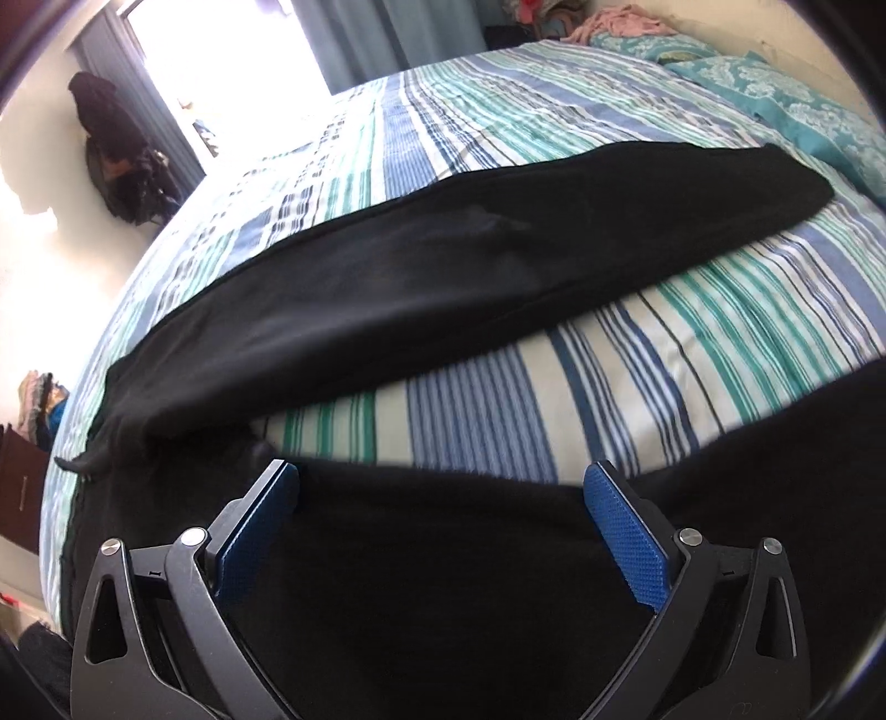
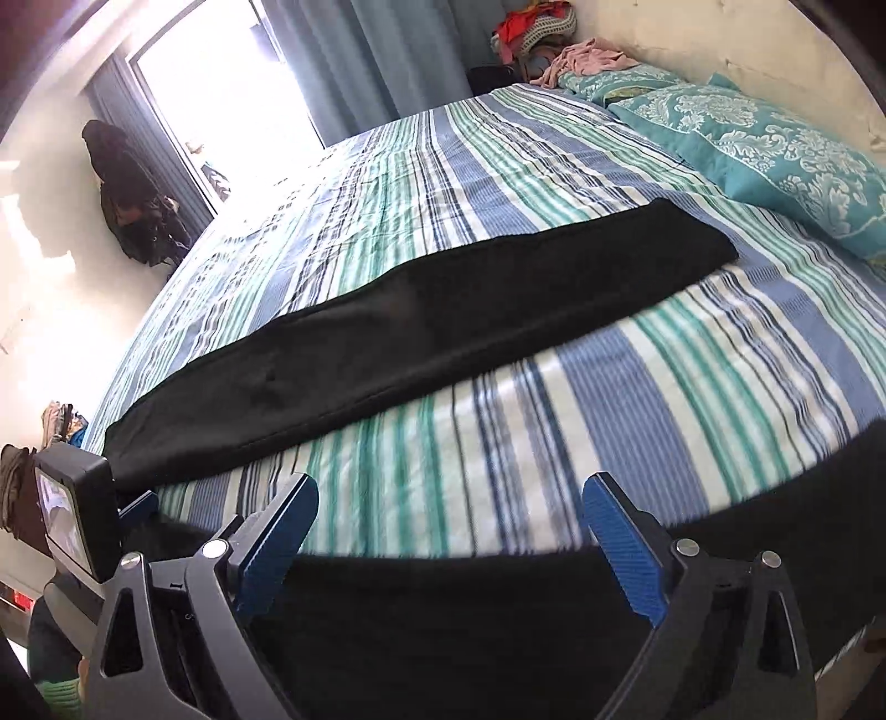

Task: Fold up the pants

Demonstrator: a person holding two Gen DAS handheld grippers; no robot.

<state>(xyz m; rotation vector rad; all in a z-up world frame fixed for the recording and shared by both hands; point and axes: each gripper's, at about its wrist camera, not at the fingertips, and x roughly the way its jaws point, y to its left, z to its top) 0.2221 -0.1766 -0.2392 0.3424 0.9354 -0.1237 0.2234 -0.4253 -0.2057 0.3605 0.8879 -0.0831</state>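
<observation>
A: Start at the fingers. How do they stand?

B: The left gripper has its blue pads spread wide, with nothing pinched between them. The right gripper is spread just as wide, and its pads also press on nothing.

A: What lies under them?

B: Black cloth. Both pairs of fingers hover over the near leg of the pants; in the right wrist view the same dark cloth fills the space between the fingers. Whether the tips touch it, I cannot tell.

A: And the rest of the pants?

B: The far leg lies flat and stretched across the striped bedspread, running from lower left to upper right. A strip of bare bedspread separates the two legs; they meet at the left, near the bed's edge.

A: Further out?

B: Teal patterned pillows lie beyond the leg's far end, against the wall. A bright window with blue curtains sits behind the bed. The right wrist view also catches the left gripper's body with a small screen at the left.
</observation>
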